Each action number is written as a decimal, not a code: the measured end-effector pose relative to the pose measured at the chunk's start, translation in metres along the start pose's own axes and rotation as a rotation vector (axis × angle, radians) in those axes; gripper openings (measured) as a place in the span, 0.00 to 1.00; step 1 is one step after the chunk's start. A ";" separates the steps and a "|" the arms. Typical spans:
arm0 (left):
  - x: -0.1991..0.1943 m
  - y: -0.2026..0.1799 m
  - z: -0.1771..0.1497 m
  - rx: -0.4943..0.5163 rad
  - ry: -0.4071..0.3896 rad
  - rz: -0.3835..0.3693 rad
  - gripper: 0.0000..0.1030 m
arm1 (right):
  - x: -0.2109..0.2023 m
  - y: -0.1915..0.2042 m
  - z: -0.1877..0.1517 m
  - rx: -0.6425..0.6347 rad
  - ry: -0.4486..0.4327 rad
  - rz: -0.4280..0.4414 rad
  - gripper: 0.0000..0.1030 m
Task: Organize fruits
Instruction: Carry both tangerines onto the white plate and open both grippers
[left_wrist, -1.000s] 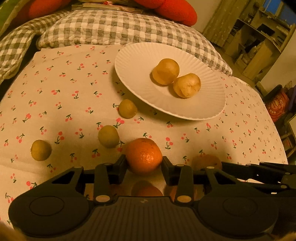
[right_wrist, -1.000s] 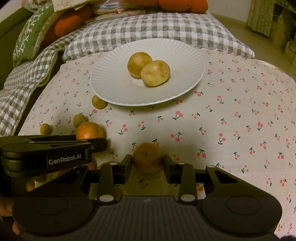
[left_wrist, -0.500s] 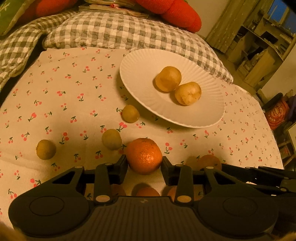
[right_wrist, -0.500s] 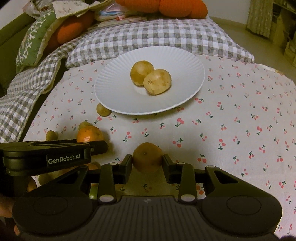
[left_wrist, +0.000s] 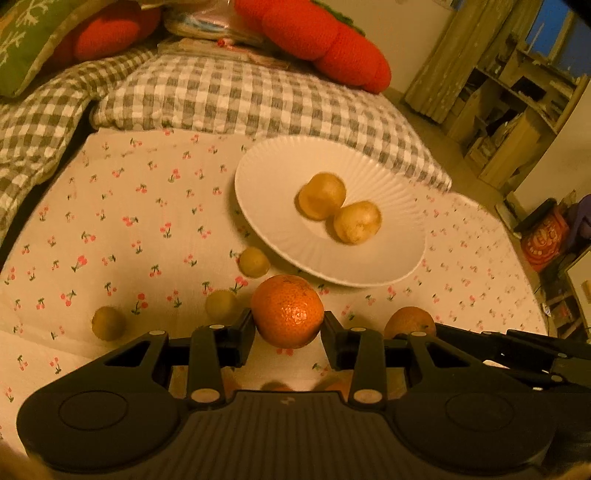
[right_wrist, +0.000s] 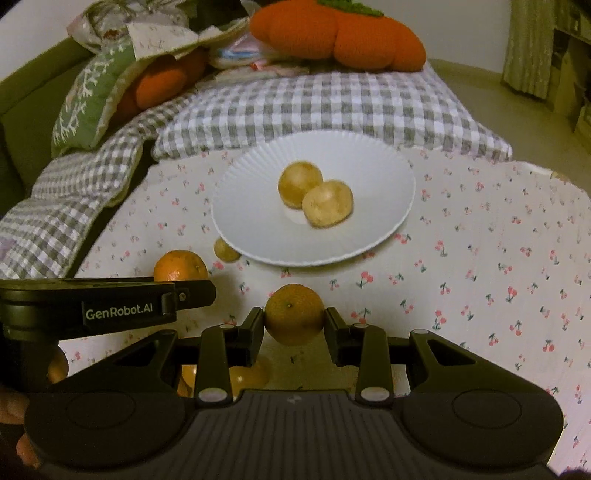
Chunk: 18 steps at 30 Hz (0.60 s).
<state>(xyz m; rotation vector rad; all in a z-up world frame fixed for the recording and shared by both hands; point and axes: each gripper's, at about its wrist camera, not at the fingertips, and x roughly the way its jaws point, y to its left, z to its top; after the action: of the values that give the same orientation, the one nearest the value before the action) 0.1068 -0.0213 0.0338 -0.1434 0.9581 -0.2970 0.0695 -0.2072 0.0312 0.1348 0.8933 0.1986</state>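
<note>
My left gripper (left_wrist: 287, 326) is shut on a bright orange tangerine (left_wrist: 287, 311) and holds it above the cherry-print cloth, short of the white plate (left_wrist: 388, 258). My right gripper (right_wrist: 294, 325) is shut on a duller tangerine (right_wrist: 294, 314), also lifted, near the plate (right_wrist: 255, 229). Two yellow-brown round fruits (left_wrist: 321, 195) (left_wrist: 357, 222) lie side by side on the plate. Three small greenish-yellow fruits (left_wrist: 253, 262) (left_wrist: 221, 305) (left_wrist: 108, 322) lie on the cloth left of the plate. The left gripper with its tangerine (right_wrist: 181, 266) shows at the left of the right wrist view.
More orange fruits (right_wrist: 243, 376) lie on the cloth beneath the grippers, partly hidden. A grey checked pillow (left_wrist: 229, 96) borders the cloth at the back, with orange cushions (left_wrist: 325, 40) behind it. Shelves (left_wrist: 517, 110) stand to the right.
Both grippers have risen and pulled back with their tangerines still held. The plate and loose fruits now look farther off and lower in both views.
</note>
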 end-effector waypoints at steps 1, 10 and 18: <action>-0.002 0.000 0.001 0.000 -0.006 -0.001 0.26 | -0.002 -0.001 0.001 0.002 -0.007 0.003 0.31; -0.007 -0.001 0.011 -0.032 -0.044 -0.010 0.26 | -0.010 -0.011 0.010 0.045 -0.052 0.014 0.31; -0.016 0.000 0.023 -0.061 -0.085 -0.026 0.26 | -0.014 -0.023 0.020 0.092 -0.106 0.018 0.31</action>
<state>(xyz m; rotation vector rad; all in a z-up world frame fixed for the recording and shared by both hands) 0.1174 -0.0171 0.0593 -0.2230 0.8817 -0.2833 0.0794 -0.2335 0.0499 0.2371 0.7962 0.1657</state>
